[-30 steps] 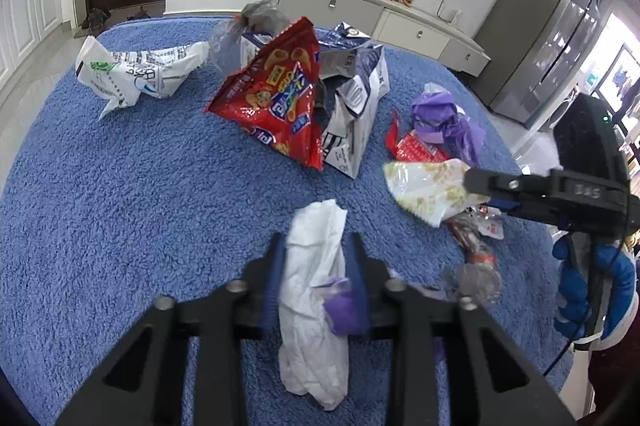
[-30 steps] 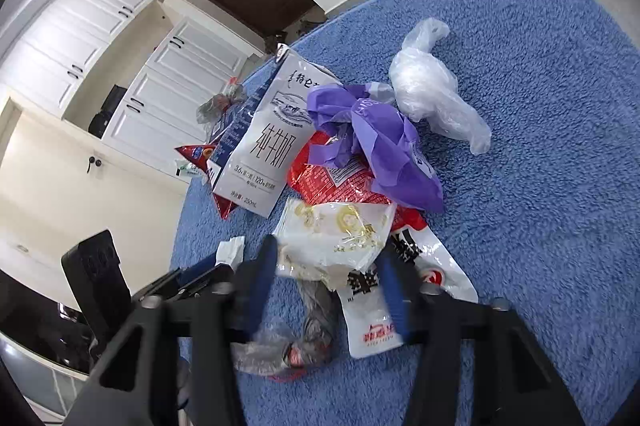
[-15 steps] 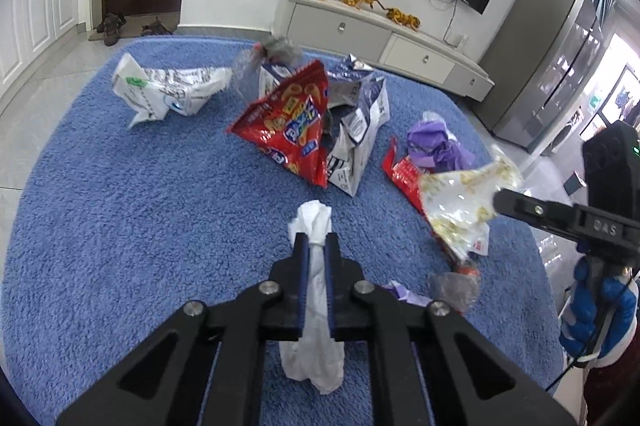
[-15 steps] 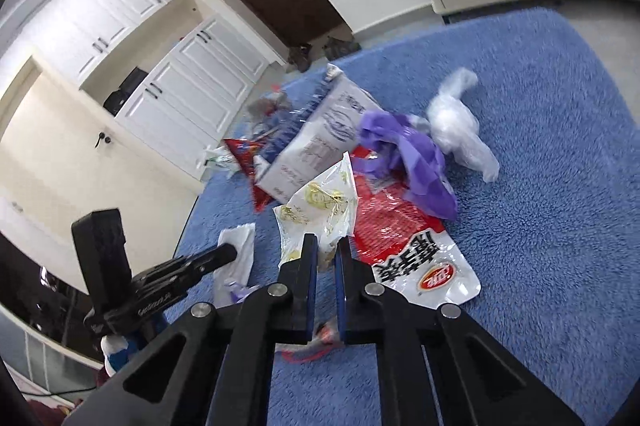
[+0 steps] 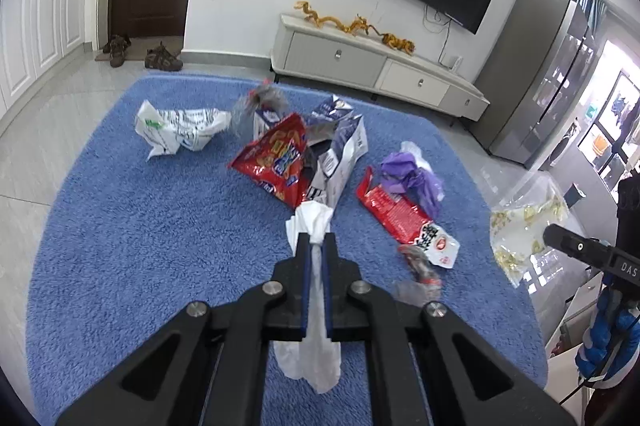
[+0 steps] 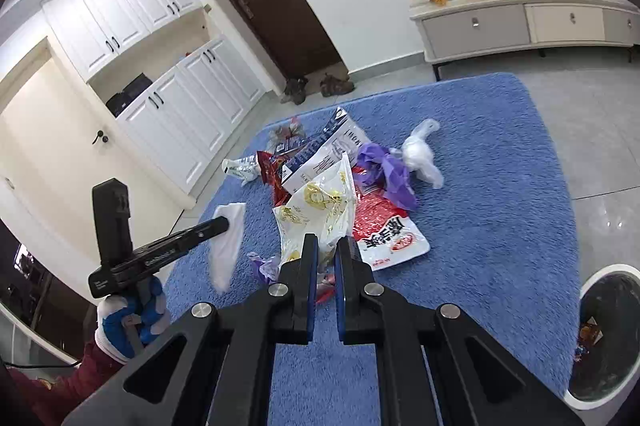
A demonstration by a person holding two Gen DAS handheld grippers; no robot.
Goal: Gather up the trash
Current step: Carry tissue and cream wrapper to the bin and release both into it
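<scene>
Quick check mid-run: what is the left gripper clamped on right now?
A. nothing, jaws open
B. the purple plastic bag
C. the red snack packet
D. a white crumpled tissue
D. In the left wrist view the left gripper has its jaws shut on the white crumpled tissue, which hangs down between the fingers above the blue rug.

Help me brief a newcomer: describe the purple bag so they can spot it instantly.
On the blue rug before the TV cabinet, find the litter pile. The purple bag lies crumpled at its right side atop a red wrapper, beside a clear bag. Nothing else loose there is purple.
</scene>
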